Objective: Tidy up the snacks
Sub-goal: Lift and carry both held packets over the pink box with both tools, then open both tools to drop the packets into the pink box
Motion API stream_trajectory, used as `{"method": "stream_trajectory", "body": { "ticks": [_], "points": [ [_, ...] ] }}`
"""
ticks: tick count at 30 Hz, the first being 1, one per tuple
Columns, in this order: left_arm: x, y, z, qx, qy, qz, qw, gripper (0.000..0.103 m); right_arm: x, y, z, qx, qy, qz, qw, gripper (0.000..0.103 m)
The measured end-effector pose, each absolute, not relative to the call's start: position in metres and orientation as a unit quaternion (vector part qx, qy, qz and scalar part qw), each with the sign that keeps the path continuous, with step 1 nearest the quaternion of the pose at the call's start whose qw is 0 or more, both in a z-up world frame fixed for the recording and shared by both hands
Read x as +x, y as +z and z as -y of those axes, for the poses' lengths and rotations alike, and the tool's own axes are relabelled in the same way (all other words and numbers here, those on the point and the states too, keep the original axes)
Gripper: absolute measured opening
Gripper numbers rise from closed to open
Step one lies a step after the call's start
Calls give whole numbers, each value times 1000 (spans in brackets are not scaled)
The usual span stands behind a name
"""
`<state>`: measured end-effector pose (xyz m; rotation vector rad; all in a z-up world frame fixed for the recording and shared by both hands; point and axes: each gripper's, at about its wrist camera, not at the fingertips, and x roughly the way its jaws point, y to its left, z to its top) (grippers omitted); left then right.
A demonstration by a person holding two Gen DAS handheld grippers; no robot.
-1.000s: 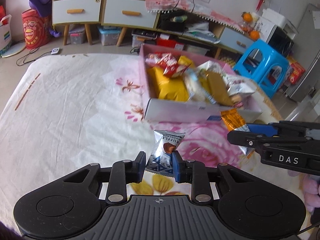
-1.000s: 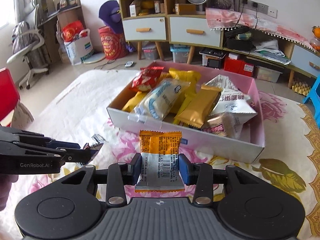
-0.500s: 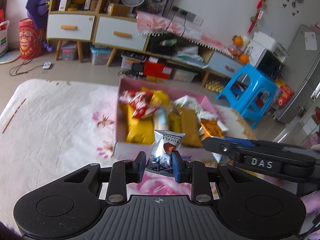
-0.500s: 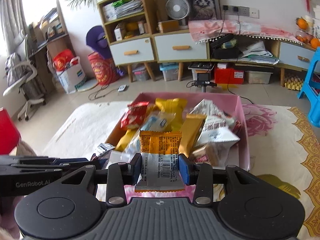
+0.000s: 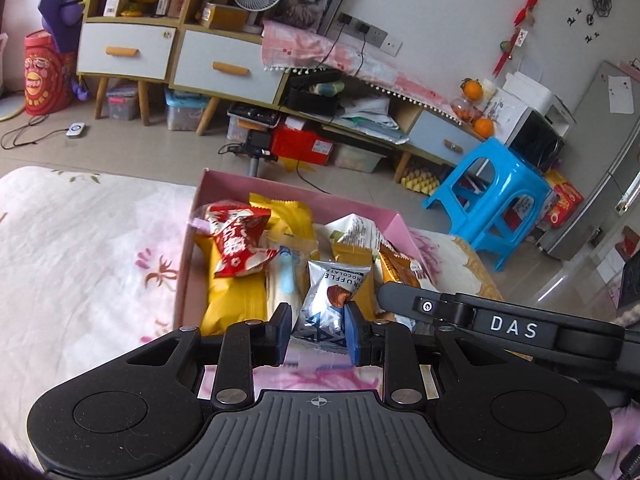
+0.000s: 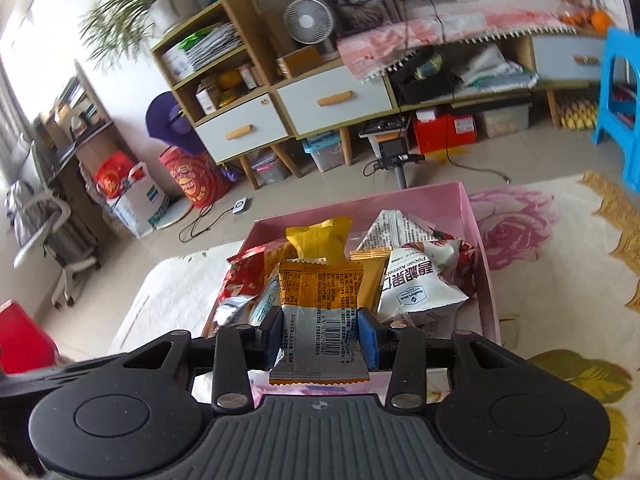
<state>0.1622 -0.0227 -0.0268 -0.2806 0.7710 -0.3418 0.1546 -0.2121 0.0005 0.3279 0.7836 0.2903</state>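
My left gripper (image 5: 317,330) is shut on a silver truffle chocolate packet (image 5: 332,296) and holds it over the near end of the pink box (image 5: 280,186). The box is full of snack bags, among them a red one (image 5: 236,240) and a yellow one (image 5: 234,300). In the right wrist view my right gripper (image 6: 323,330) is shut on an orange and silver snack packet (image 6: 320,304), also above the pink box (image 6: 476,220), close to a white pecan bag (image 6: 420,288). The right gripper (image 5: 500,324) reaches in from the right in the left wrist view.
The box lies on a white floral cloth (image 5: 80,260). Behind it are a tiled floor, low cabinets with drawers (image 5: 224,68), a blue plastic stool (image 5: 492,200) at the right and a camera tripod (image 6: 394,156) just past the box.
Both grippers have carried their packets forward from the cloth in front of the box to above the box. The right wrist view has tilted as that gripper rolled.
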Motion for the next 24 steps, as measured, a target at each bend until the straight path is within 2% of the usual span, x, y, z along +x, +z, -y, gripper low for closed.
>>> {"method": "stream_trajectory", "body": {
  "ticks": [7,21,24],
  "points": [
    [185,-36,38,-137,-183,-376,898,25,183,3,226,188,126,-372,900,31],
    [204,-55,47,-117,-206,-373,897,25,212,-13,231,180,123,-374,902,33],
    [205,-55,47,-119,-212,-372,896,34,214,-13,232,181,125,-373,901,37]
  ]
}}
